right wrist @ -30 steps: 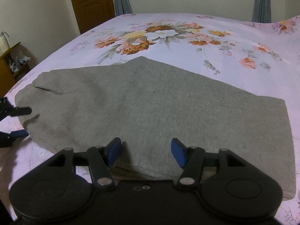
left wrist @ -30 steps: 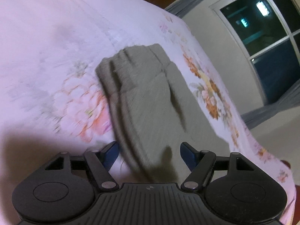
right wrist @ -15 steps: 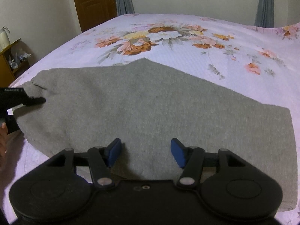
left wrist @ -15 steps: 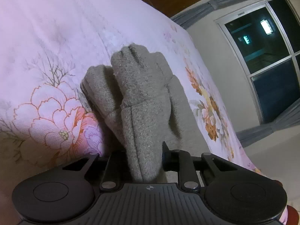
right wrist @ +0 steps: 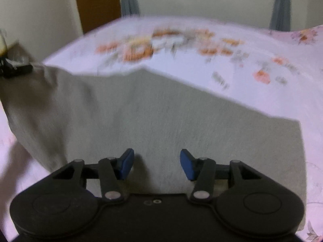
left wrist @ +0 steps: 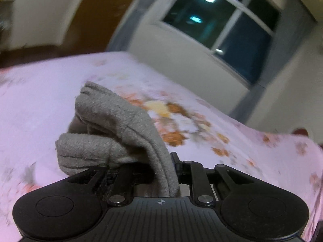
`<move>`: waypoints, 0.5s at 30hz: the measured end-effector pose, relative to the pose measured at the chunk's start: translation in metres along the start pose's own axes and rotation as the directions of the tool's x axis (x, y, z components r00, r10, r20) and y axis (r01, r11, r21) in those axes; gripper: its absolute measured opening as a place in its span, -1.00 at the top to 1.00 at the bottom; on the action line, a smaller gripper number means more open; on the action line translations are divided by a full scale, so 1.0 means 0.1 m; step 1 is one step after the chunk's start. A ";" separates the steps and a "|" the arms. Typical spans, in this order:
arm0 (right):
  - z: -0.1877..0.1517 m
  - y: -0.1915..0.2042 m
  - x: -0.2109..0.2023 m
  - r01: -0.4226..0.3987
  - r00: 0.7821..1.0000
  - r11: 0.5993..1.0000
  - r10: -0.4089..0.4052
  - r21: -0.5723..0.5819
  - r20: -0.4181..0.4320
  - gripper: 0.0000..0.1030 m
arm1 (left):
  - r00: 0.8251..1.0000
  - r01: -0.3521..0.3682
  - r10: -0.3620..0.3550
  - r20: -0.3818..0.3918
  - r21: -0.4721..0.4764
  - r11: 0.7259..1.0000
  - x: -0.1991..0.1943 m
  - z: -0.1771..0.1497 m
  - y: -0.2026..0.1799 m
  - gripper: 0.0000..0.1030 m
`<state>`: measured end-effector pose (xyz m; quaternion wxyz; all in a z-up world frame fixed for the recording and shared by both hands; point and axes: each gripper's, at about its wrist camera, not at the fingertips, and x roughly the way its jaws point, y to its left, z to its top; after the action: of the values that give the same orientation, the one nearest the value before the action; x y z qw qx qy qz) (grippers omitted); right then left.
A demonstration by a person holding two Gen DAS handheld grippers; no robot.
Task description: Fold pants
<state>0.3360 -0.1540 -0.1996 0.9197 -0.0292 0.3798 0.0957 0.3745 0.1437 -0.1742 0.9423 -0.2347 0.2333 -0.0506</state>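
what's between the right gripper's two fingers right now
Only grey pants fabric lying flat on the bed, seen in the right wrist view; the right gripper stands open, unclamped.

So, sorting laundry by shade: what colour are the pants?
Plain grey; the pants show best in the right wrist view.
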 end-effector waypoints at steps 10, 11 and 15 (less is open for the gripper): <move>-0.06 -0.53 -0.23 -0.027 1.000 0.988 0.027 0.154 0.001 -0.03 | 0.966 0.234 -0.187 -0.179 0.297 0.926 0.09 -0.33 -1.35 0.66; -0.07 -0.65 -0.30 -0.018 1.000 0.984 0.017 0.178 0.008 -0.03 | 0.956 0.262 -0.202 -0.210 0.312 0.914 0.13 -0.41 -1.47 0.66; -0.17 -1.02 -0.50 0.030 0.999 0.974 -0.033 0.224 0.009 -0.08 | 0.925 0.307 -0.183 -0.333 0.372 0.876 0.26 -0.87 -1.90 0.64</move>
<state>0.3097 -0.2641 -0.1783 0.9210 0.0691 0.3816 0.0380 0.3597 -0.0662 -0.1638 0.9120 -0.0461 0.3195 -0.2531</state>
